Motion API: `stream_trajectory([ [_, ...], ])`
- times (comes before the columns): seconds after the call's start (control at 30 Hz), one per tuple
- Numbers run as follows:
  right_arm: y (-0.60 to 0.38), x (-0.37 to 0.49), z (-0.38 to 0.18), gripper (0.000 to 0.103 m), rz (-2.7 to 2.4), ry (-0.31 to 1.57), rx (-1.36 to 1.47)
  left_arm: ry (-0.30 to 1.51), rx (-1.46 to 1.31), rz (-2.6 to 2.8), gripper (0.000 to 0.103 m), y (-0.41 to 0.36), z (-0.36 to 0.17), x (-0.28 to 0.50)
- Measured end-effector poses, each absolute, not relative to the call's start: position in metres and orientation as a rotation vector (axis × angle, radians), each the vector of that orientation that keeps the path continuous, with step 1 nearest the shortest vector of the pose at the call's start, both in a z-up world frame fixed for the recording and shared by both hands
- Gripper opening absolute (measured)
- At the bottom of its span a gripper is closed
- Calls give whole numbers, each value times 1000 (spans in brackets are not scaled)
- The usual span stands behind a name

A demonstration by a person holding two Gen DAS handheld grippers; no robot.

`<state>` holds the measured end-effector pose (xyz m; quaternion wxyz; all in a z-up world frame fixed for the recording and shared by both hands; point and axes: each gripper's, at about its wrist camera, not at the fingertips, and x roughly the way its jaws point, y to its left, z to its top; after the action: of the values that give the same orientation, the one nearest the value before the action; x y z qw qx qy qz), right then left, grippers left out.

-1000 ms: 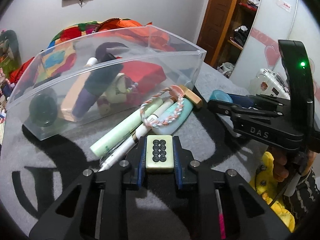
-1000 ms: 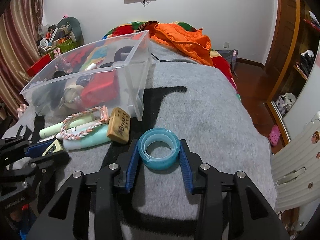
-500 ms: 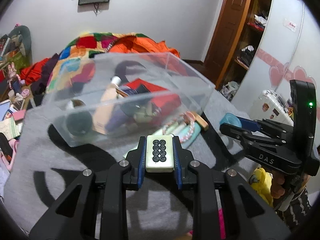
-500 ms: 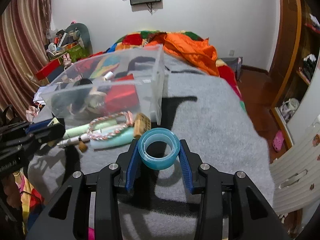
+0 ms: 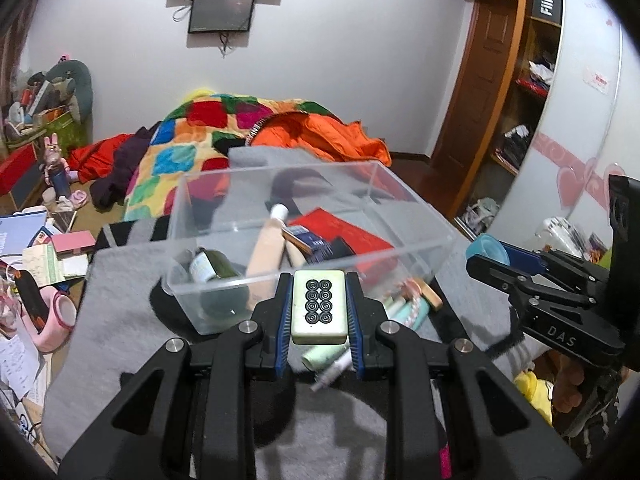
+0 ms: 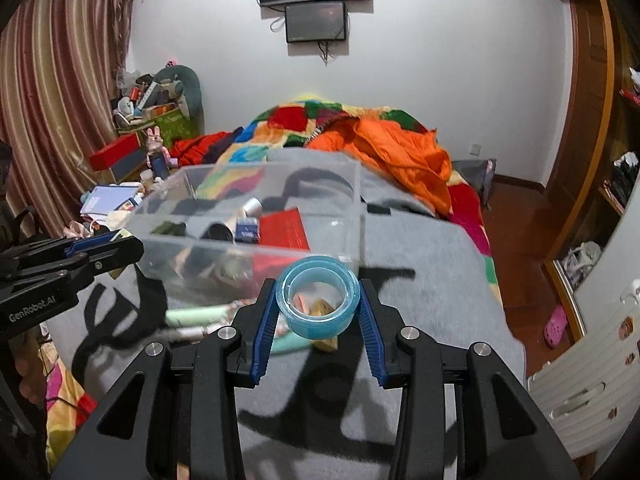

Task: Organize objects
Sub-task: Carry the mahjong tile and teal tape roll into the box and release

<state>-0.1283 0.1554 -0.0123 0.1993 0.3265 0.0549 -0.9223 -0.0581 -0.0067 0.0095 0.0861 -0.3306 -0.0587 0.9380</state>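
Where grey blanket (image 5: pixel 120 320) spreads, cluttered bedroom surrounds.

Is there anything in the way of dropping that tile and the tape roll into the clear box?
Nothing visible blocks them. The clear box has no lid and its top is open. The left claw holds the tile near the box's front wall; the right claw holds the tape roll likewise.

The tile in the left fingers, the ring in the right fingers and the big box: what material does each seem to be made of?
Tile: probably hard plastic or resin, glossy cream face with printed dark circles and a greenish edge.
Ring: looks like a roll of clear blue tape, since things behind show through its shiny wall.
Box: clear rigid plastic; its contents are visible through the walls, and the rims catch light.
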Motion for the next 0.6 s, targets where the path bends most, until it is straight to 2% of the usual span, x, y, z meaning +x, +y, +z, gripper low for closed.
stream_trajectory([
  [0.6, 120, -171, -10, 36, -2552, 193, 907, -170, -994, 2830, 24, -23, 16, -98],
])
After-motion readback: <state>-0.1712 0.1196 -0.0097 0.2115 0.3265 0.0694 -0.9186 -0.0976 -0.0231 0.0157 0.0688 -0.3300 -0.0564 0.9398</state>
